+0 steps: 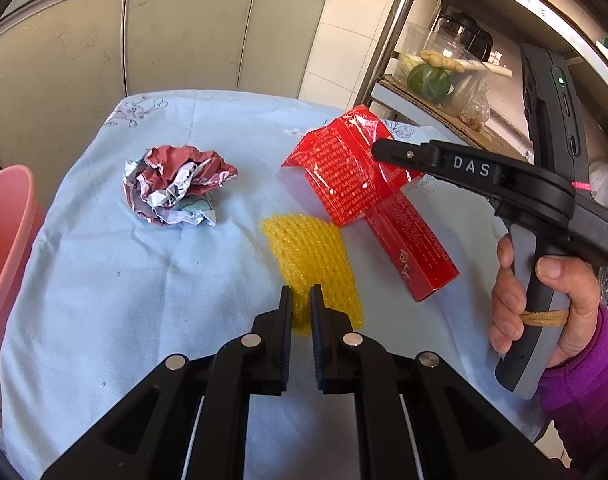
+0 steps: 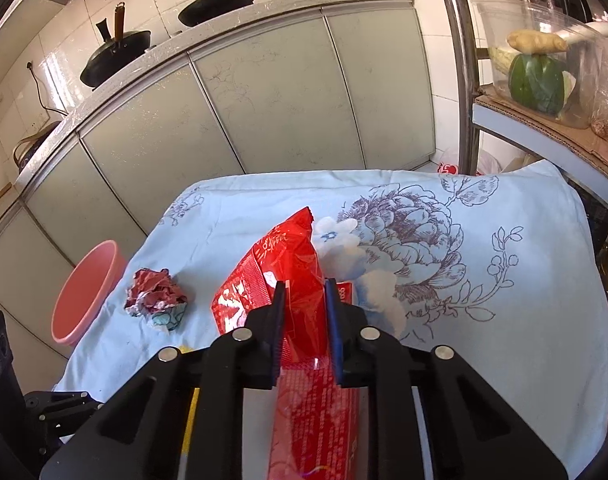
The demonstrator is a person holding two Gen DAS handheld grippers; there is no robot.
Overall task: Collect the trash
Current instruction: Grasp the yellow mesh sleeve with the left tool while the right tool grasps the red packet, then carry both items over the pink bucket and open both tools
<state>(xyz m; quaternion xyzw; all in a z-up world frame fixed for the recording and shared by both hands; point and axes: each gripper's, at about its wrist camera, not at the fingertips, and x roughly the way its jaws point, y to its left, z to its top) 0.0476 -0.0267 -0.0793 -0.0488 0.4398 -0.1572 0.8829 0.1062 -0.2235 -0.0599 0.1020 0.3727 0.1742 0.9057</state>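
Observation:
A yellow foam net [image 1: 304,248] lies flat on the light blue cloth. My left gripper [image 1: 302,296] hovers over its near end with the jaws shut; I cannot tell whether the tips touch the net. A shiny red wrapper [image 1: 339,168] [image 2: 284,264] rests partly on a red carton [image 1: 411,256] [image 2: 315,420]. My right gripper [image 2: 305,296] [image 1: 377,148] is shut on that wrapper, which fills the narrow gap between the pads. A crumpled paper ball [image 1: 176,188] [image 2: 156,300] sits apart to the left. A hand [image 1: 543,300] in a purple sleeve holds the right gripper.
A pink basin [image 1: 8,240] [image 2: 88,292] stands just off the table's left edge. The flowered tablecloth [image 2: 483,280] covers the whole table. A metal shelf rack [image 2: 467,80] with a green squash [image 2: 535,80] stands at the right; grey cabinets [image 2: 264,100] stand behind.

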